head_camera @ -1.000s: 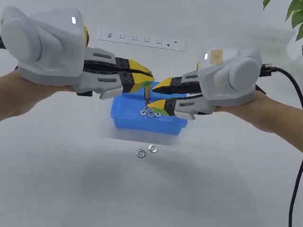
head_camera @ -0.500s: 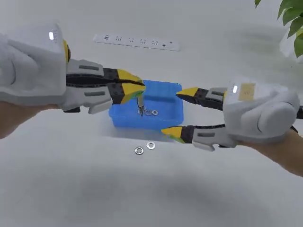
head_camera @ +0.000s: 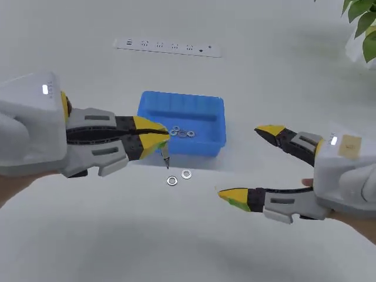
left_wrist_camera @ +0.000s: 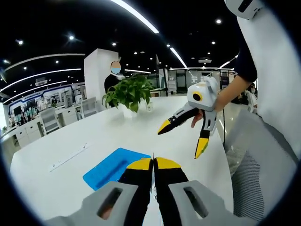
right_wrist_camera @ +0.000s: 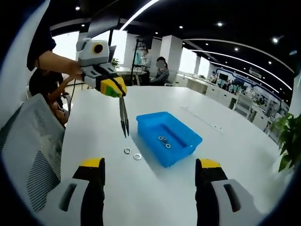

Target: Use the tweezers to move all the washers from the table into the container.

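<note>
My left gripper [head_camera: 161,137] is shut on thin metal tweezers [head_camera: 165,157], whose tips hang just above the table in front of the blue container [head_camera: 202,111]. Three washers [head_camera: 182,133] lie inside the container. Two more washers [head_camera: 171,181] [head_camera: 186,174] rest on the table just below the tweezer tips. My right gripper [head_camera: 244,162] stands wide open at the right, holding nothing. In the right gripper view the tweezers [right_wrist_camera: 123,117] point down near the two table washers [right_wrist_camera: 127,151] [right_wrist_camera: 137,156], beside the container [right_wrist_camera: 181,146].
A white power strip [head_camera: 167,47] lies at the far side of the white table. Plant leaves [head_camera: 361,23] show at the top right corner. People sit at a table far behind the left gripper [right_wrist_camera: 101,66] in the right gripper view.
The left gripper has drawn the tweezers out of the container toward the near side. The right gripper has pulled back to the right and opened wider.
</note>
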